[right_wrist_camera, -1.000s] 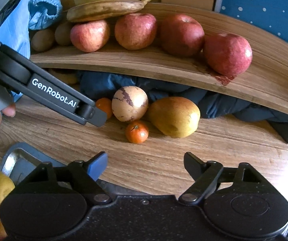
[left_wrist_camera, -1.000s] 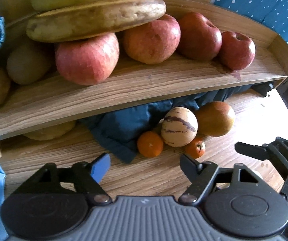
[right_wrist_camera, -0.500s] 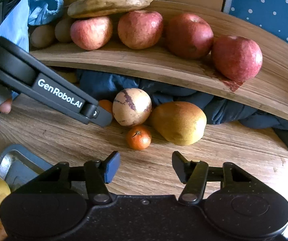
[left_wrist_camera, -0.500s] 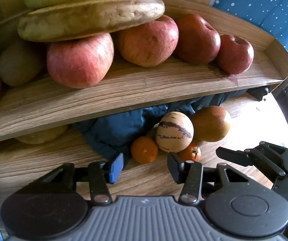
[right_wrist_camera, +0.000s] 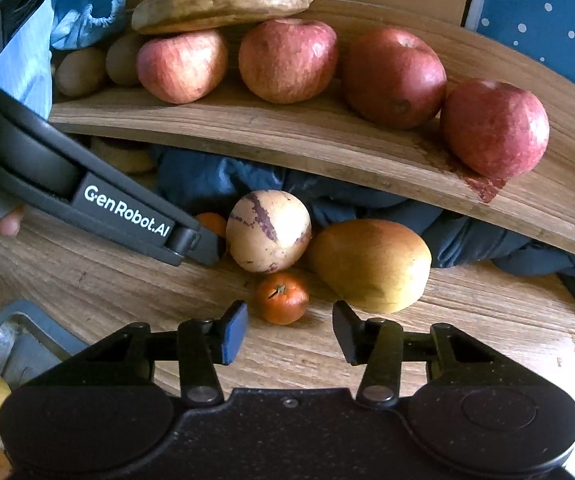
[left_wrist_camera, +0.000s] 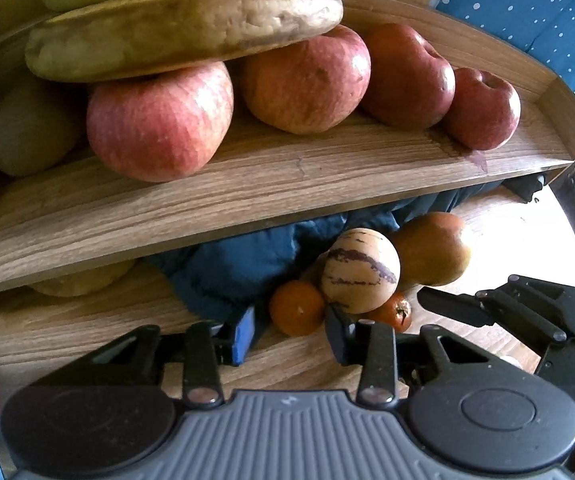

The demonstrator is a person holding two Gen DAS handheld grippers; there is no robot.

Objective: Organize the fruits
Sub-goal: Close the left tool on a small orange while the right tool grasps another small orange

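1. The left tool (left_wrist_camera: 289, 334) is closing around one tangerine (left_wrist_camera: 297, 307) on the table (left_wrist_camera: 87, 328), pads not yet touching.
2. The right tool (right_wrist_camera: 289, 332) is closing around the other tangerine (right_wrist_camera: 282, 298), also without contact.

I see bare table (right_wrist_camera: 427, 344) before my claws; the low wooden shelf (right_wrist_camera: 327, 140) overhangs the mandarins, possibly blocking overhead reach.
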